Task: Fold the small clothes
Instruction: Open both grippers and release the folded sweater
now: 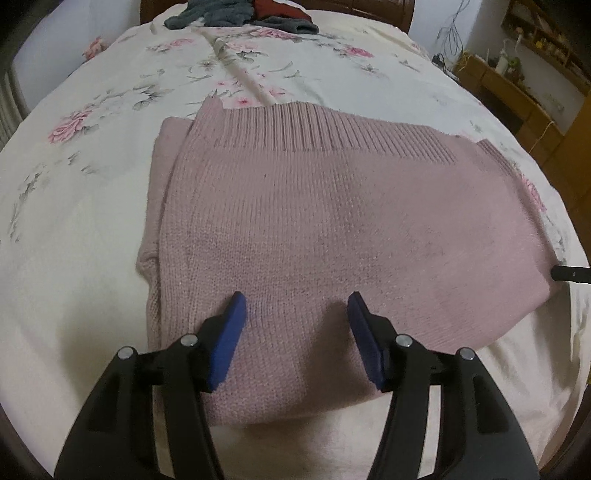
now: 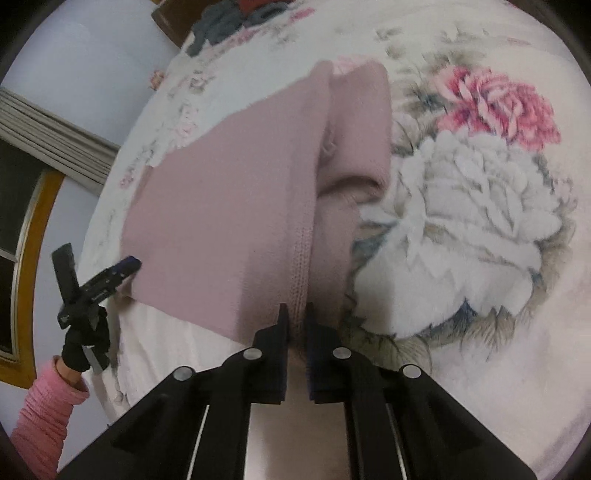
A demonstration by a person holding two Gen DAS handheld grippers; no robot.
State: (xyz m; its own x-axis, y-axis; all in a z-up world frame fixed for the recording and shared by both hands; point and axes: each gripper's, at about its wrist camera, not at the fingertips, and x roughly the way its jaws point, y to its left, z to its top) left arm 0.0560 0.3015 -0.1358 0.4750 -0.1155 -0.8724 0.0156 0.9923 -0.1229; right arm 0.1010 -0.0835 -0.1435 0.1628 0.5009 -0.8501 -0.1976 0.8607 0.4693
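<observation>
Pink knit sweater [image 1: 332,229] lies folded on the floral bedsheet [image 1: 92,221], ribbed hem on the far side, one folded layer showing along its left edge. My left gripper [image 1: 295,306] sits over the near edge of the sweater with its blue pads [image 1: 231,332] spread wide apart; nothing is between them, and I cannot tell whether the tips touch the knit. My right gripper [image 2: 295,317] is at the sweater's right-hand edge, its jaws pressed nearly together on a ribbed seam [image 2: 299,273] of the fabric, which runs straight between the fingertips. In the right wrist view my left gripper appears at the sweater's opposite corner, held by a hand in a pink sleeve [image 2: 44,410]. Grey and dark red clothes [image 1: 240,14] are piled at the far end of the bed.
</observation>
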